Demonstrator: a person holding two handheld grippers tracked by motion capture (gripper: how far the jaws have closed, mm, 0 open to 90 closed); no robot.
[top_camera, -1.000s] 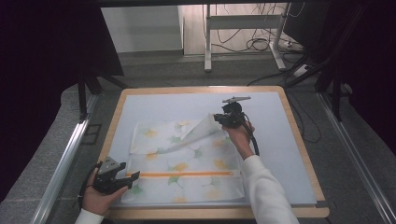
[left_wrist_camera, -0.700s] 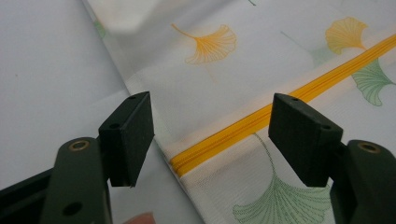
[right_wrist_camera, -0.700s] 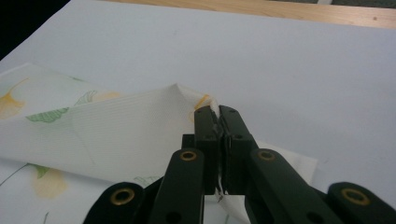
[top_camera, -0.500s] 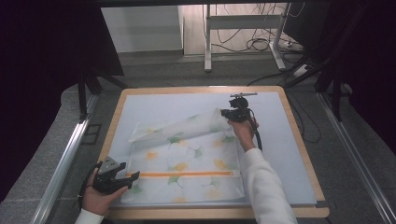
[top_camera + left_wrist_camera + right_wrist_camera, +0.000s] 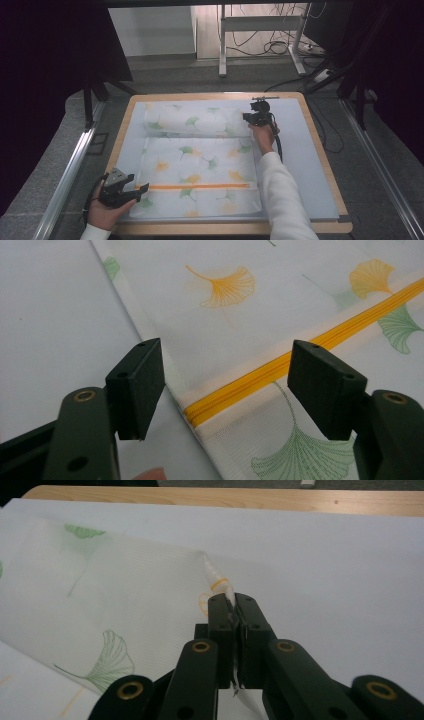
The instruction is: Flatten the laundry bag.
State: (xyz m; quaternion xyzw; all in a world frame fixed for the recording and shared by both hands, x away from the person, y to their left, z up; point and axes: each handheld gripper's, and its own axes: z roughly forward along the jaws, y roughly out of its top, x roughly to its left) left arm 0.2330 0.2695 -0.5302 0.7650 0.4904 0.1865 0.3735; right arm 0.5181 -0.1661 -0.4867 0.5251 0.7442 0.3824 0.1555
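A white cloth cover printed with green and orange fan-shaped leaves lies spread flat on the worktop. A yellow zip runs straight across it near the edge closest to the person. The cover's far part is unfolded toward the worktop's far edge, with a crease across its middle. Its far right corner is pinched and bunched.

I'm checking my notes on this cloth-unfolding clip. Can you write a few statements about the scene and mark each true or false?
1. The right hand-held gripper is shut on a corner of the leaf-print cloth. True.
2. The left hand-held gripper is clamped on the cloth. False: its jaws stand open over the cloth's edge.
3. An orange zipper runs across the cloth. True.
4. The cloth hangs over the table edge. False: it lies wholly on the table.
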